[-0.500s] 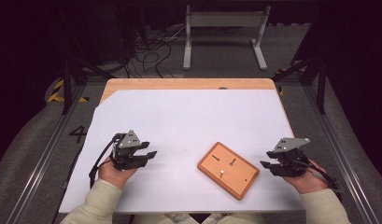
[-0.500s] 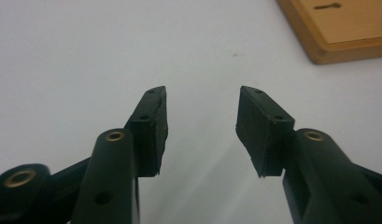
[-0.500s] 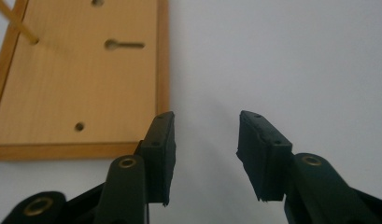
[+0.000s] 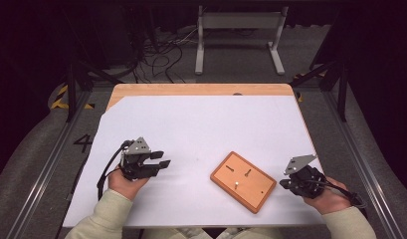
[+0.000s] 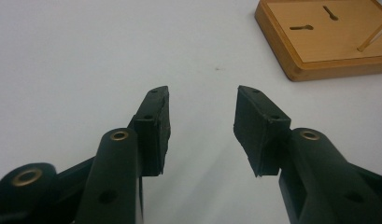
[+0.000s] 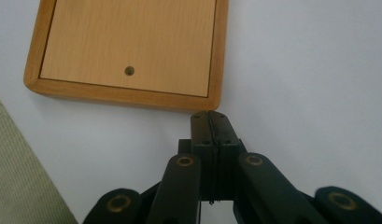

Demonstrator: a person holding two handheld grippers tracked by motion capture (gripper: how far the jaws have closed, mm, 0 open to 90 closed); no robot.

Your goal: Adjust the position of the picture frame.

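high view showed a wooden board [image 4: 243, 180] lying flat on the white sheet [image 4: 206, 124] that covered the tabletop [image 4: 201, 89], close to the near edge and a little toward the near right corner, turned at an angle to the edges. it had two keyhole slots and a small pale peg [image 4: 238, 185] standing up from its face, so it was probably the piece to be worked on, set where both hands could reach it.

left tool [image 4: 162, 159] sat near the near left corner, well apart from the board, its jaws pointing across the sheet toward it. left gripper view had the left tool [image 5: 201, 112] parted to a middling gap with nothing between the pads, only bare sheet, and the board [image 5: 319, 42] farther off.

right tool [image 4: 283, 183] was just beside the board's right end. right gripper view had the right tool [image 6: 211, 116] with jaws pressed fully together on nothing, tips just beside the board's rim [image 6: 128, 95]; whether they touched it could not be told. closed like that, it looked suited to nudging or steadying the board rather than grasping.
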